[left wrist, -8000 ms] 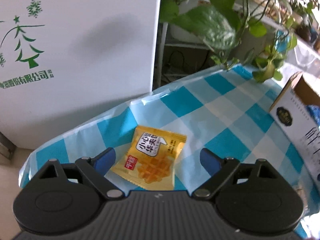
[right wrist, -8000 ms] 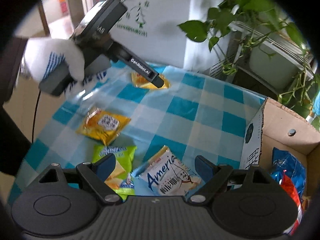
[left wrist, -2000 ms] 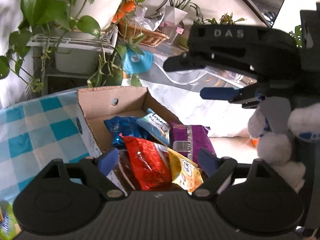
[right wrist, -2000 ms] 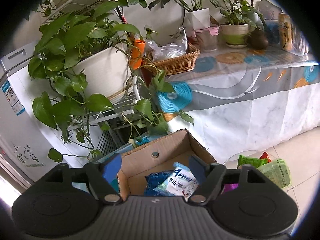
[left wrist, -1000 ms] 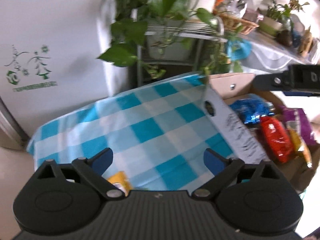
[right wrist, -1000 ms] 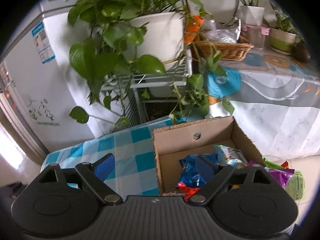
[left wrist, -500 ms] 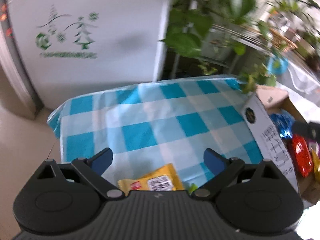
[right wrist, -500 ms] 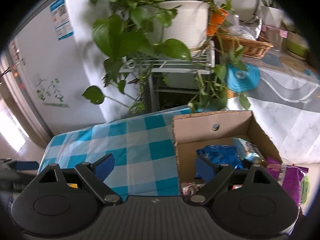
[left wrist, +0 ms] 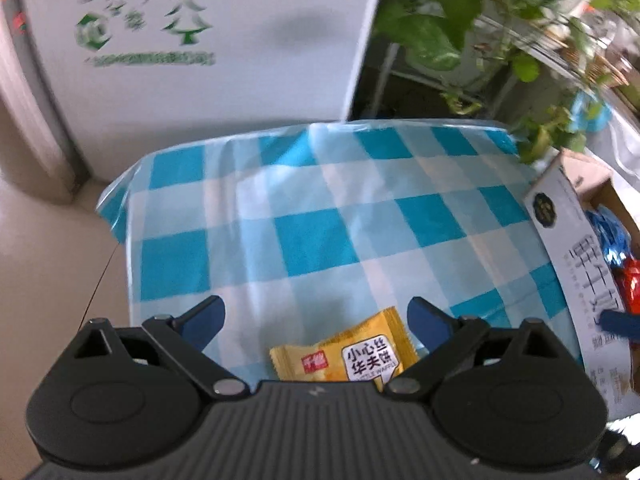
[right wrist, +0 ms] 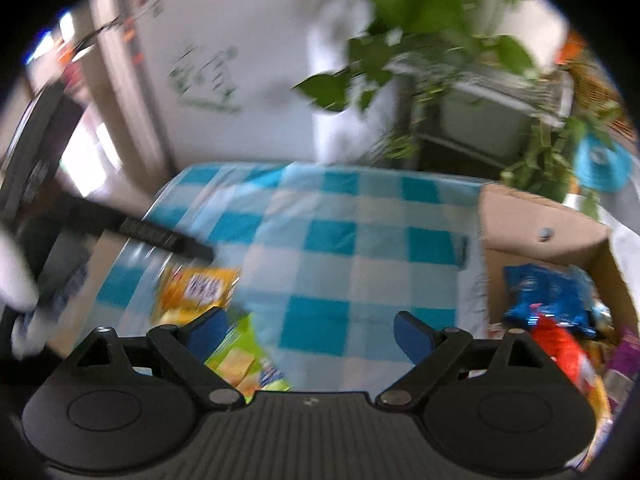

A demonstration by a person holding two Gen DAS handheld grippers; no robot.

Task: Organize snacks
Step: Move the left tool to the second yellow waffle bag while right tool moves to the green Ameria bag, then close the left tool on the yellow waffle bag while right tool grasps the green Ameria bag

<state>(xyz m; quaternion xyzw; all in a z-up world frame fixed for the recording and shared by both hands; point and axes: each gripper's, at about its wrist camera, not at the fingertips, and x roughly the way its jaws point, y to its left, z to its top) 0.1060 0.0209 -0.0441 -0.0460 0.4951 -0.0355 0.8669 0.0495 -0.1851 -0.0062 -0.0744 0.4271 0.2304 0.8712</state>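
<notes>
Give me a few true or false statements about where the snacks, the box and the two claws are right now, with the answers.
1. The left claw is open. True.
2. The yellow waffle packet is inside the cardboard box. False: it lies on the checked tablecloth, just under the left claw.
3. The box already holds a blue packet and a red packet. True.
4. The right claw grips a green packet. False: it is open and empty; the green packet lies on the cloth.
</notes>
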